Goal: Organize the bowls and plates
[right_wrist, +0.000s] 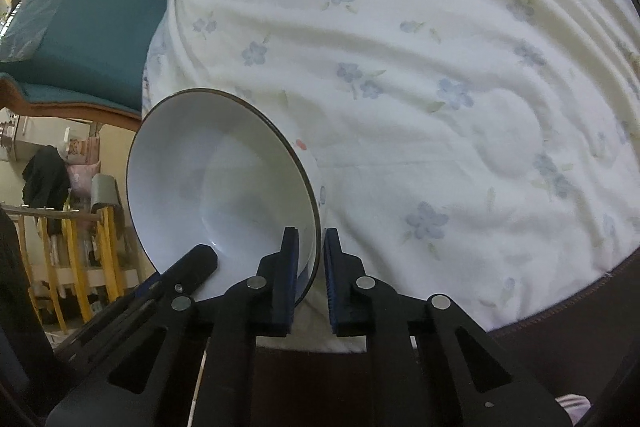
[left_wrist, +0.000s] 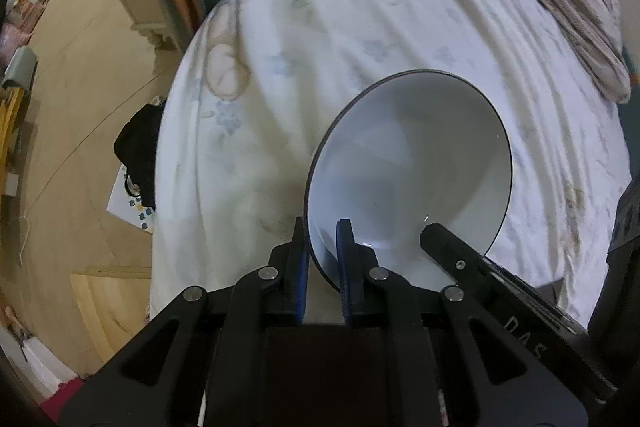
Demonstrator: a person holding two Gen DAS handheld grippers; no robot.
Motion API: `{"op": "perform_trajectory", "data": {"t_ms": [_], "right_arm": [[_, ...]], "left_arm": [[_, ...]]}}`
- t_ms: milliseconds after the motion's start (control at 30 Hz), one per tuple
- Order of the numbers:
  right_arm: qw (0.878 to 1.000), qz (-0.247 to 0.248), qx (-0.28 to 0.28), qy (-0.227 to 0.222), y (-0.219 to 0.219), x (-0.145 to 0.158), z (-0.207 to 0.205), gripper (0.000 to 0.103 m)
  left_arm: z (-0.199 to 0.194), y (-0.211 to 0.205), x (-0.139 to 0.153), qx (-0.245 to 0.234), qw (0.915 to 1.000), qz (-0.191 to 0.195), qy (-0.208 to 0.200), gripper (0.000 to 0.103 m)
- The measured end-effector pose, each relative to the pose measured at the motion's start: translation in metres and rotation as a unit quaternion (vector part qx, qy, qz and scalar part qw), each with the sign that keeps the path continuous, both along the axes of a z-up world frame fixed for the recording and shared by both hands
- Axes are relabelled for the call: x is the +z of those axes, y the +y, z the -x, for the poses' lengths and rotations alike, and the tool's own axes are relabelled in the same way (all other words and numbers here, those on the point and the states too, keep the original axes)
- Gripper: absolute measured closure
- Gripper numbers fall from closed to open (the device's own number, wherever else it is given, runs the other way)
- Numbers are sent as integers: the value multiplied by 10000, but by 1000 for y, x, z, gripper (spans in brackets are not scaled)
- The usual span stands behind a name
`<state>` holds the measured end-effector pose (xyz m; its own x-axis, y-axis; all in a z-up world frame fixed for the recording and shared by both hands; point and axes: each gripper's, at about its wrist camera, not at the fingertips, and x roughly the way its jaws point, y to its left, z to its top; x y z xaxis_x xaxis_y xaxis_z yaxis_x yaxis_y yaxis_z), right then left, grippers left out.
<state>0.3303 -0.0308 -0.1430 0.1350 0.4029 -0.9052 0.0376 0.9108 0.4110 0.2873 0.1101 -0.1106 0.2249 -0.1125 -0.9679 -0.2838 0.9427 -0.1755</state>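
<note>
Nearest our left-wrist lens, the left gripper (left_wrist: pixel 325 259) pinches the near rim of a white bowl (left_wrist: pixel 412 163) between its blue pads (left_wrist: pixel 345 259), one outside and one inside. We see the bowl tilted up over the flowered bedsheet (left_wrist: pixel 300 27), with the right gripper's finger reaching inside from the right. In our right-wrist view, the right gripper (right_wrist: pixel 311 267) likewise clamps the bowl's (right_wrist: pixel 216 179) opposite rim above the sheet (right_wrist: pixel 440 67); a teal headboard (right_wrist: pixel 92 27) stands far left.
</note>
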Motion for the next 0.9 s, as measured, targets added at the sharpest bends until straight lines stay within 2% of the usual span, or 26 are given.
{"op": "perform_trajectory", "data": {"t_ms": [133,333,533,700,900], "right_arm": [[9998,-18,-114,-129,-20,17,14,89],[9980,-174,-497,-352,-72,48,48,89],[9954,-252,-715,-582,-119,84,89,89],[9931,-253,-802,-812,-145,117,117,89],[9925,-204,-656,-1010,-157,144,147,89]], "left_arm": [[11,-22,18,-133,9996,253,-67,93],[32,-68,57,-720,9963,248,-386,93],[59,-110,104,-1424,9861,268,-810,93],[88,-127,128,-1550,9810,337,-1114,92],[122,-133,144,-1631,9776,441,-1256,92]]}}
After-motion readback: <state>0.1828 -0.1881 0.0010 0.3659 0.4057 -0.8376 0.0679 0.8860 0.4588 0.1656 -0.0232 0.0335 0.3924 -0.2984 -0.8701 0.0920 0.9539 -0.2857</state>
